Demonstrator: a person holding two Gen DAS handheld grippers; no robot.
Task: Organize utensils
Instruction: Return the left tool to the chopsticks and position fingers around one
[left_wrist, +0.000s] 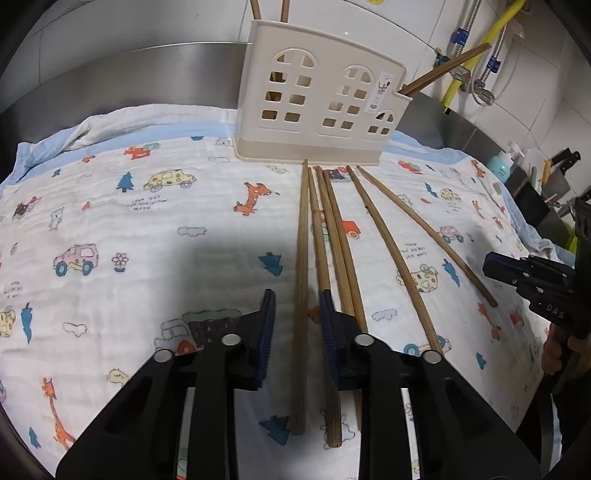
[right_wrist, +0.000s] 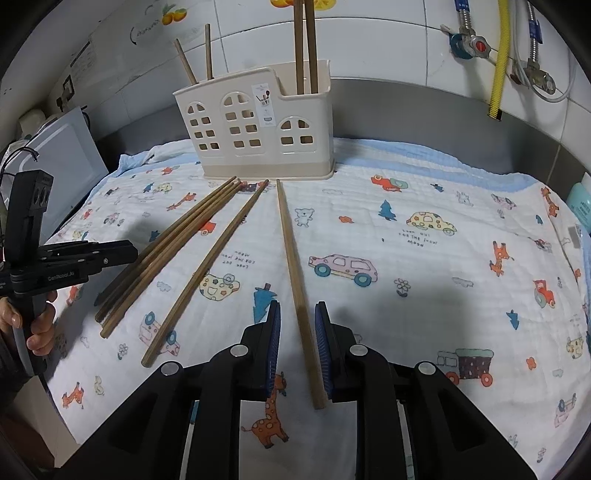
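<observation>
A cream utensil holder (left_wrist: 317, 103) (right_wrist: 258, 129) with window cut-outs stands at the back of a cartoon-print cloth (left_wrist: 147, 229) (right_wrist: 406, 221); a few chopsticks stand in it. Several wooden chopsticks lie on the cloth in front of it. My left gripper (left_wrist: 297, 293) is open and low, straddling the leftmost chopstick (left_wrist: 301, 240); gaps show on both sides of the stick. My right gripper (right_wrist: 297, 303) is open around the lone rightmost chopstick (right_wrist: 290, 251), which lies close to the right pad. Each gripper also shows in the other's view, the right gripper (left_wrist: 491, 264) and the left gripper (right_wrist: 125, 253).
A steel backsplash and tiled wall rise behind the holder, with a yellow hose (right_wrist: 500, 55) and valves. A white appliance (right_wrist: 62, 158) stands to the left of the cloth. A blue bottle (left_wrist: 498, 166) and dark knife handles sit at the right. A person's hand (right_wrist: 37, 325) holds the left tool.
</observation>
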